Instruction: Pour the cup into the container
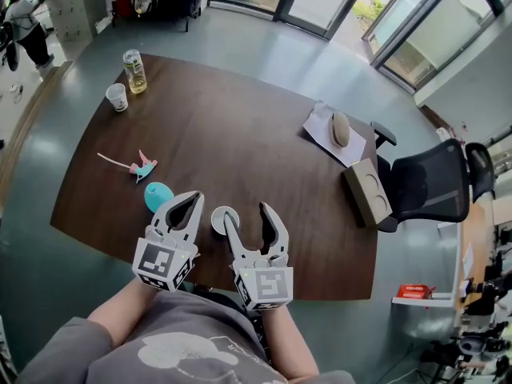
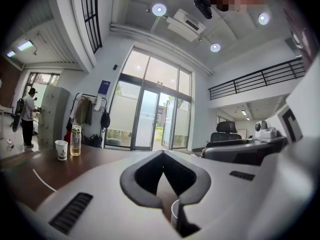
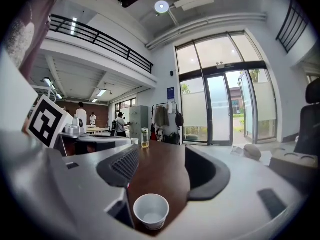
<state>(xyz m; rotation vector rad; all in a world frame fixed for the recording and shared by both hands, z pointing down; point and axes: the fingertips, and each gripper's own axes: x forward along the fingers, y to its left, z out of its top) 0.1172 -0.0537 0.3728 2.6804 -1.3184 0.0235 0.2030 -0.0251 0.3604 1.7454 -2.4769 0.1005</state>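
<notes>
Grabbing the small white paper cup [image 1: 224,218] too hard could squash it or tip it over. It stands on the brown wooden bench [image 1: 240,134] just beside the right hand-held gripper [image 1: 246,211], whose jaws are spread with nothing in them. The left hand-held gripper [image 1: 194,197] is pressed together, near the round teal container [image 1: 157,195].

Brown table [image 1: 240,134] with white cup [image 1: 225,218], teal container [image 1: 158,196], bottle [image 1: 134,71], paper cup [image 1: 118,97]

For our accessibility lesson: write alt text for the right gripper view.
A white paper cup stands upright on a brown table, seen in the gap between the open jaws of the right gripper. Farther along the table stands a bottle, with tall glass doors behind.
</notes>
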